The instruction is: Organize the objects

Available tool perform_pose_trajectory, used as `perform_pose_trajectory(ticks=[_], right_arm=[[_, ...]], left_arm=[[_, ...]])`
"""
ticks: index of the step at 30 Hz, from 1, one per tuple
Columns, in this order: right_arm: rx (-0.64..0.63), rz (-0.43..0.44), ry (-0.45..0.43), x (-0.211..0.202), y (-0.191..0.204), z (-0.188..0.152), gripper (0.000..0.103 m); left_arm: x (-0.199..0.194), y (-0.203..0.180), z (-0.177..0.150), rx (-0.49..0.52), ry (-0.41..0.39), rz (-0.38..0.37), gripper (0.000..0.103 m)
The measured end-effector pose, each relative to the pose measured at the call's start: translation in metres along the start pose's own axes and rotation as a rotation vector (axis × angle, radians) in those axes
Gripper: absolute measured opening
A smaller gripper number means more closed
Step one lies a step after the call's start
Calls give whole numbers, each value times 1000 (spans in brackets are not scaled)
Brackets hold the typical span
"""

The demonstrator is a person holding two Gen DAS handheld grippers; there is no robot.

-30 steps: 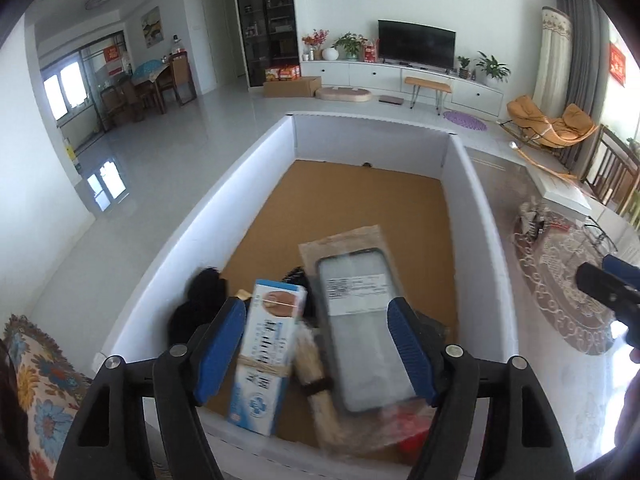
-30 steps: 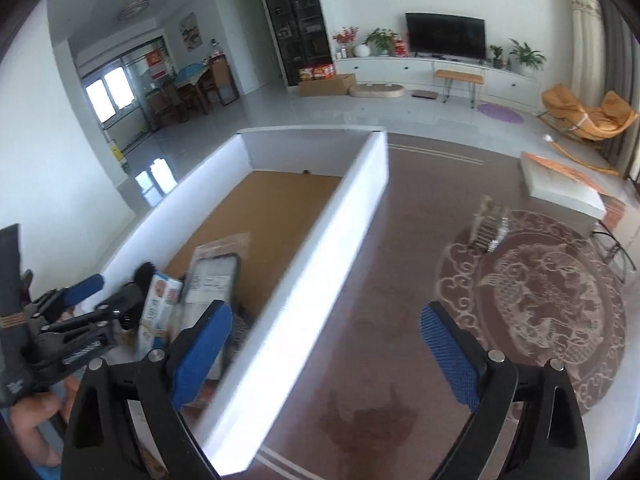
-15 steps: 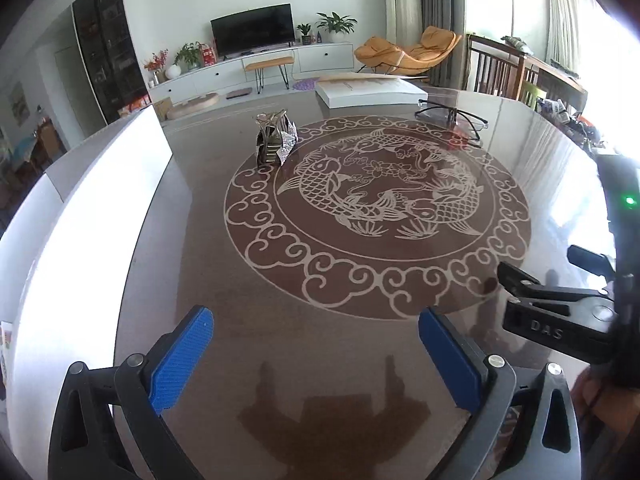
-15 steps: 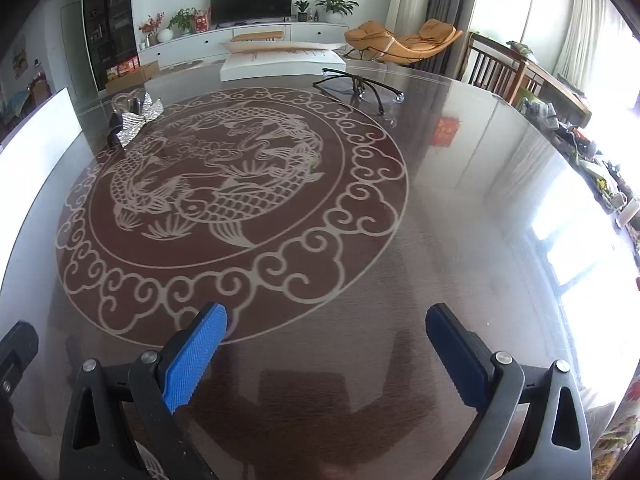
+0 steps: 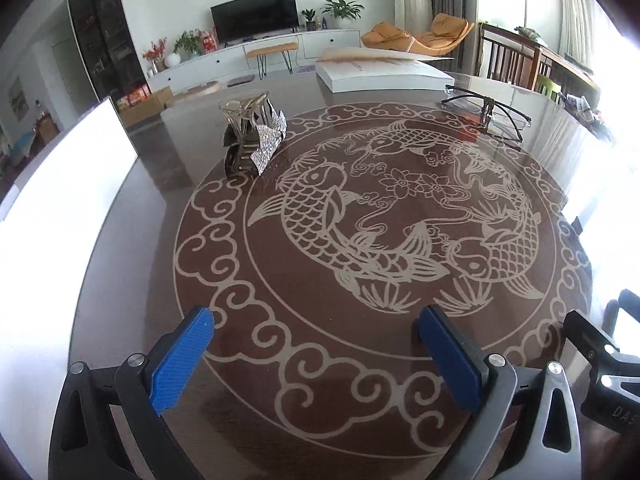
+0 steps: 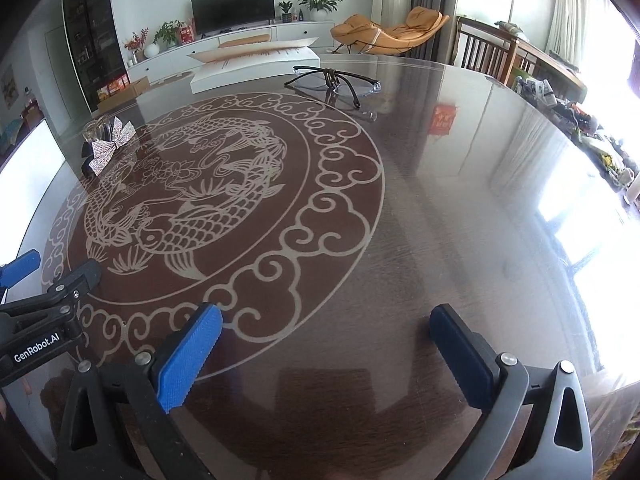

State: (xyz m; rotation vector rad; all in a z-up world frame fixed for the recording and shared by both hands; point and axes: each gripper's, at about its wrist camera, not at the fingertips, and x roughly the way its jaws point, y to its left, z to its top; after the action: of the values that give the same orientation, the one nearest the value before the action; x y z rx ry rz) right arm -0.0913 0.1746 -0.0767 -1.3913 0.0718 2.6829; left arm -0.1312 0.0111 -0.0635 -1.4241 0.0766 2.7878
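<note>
A glittery silver bow hair clip [image 5: 253, 140] stands on the dark round table, far ahead and left of my left gripper [image 5: 316, 344], which is open and empty. The clip also shows in the right wrist view [image 6: 105, 147] at far left. A pair of black-framed glasses [image 5: 486, 114] lies at the table's far right; in the right wrist view the glasses [image 6: 336, 82] are far ahead. My right gripper [image 6: 326, 336] is open and empty over the table's near part. A white box wall [image 5: 60, 184] stands at the left edge.
A white flat book or box [image 5: 380, 72] lies at the far edge of the table [image 5: 132, 240], which bears a fish pattern. The other gripper shows at the right edge of the left wrist view [image 5: 604, 360] and at the left of the right wrist view [image 6: 44, 316].
Both grippers swung right, away from the white box with the packets, to face the table. Since half a second ago the left gripper has moved closer to the hair clip.
</note>
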Motion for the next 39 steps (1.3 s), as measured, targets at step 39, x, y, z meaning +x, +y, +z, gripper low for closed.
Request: perform_pose_trajectory(ticks=[39], right_arm=[[1,2,0,2,0,-1,103]], left_arm=[[12,17,11,144,59,-143,103]])
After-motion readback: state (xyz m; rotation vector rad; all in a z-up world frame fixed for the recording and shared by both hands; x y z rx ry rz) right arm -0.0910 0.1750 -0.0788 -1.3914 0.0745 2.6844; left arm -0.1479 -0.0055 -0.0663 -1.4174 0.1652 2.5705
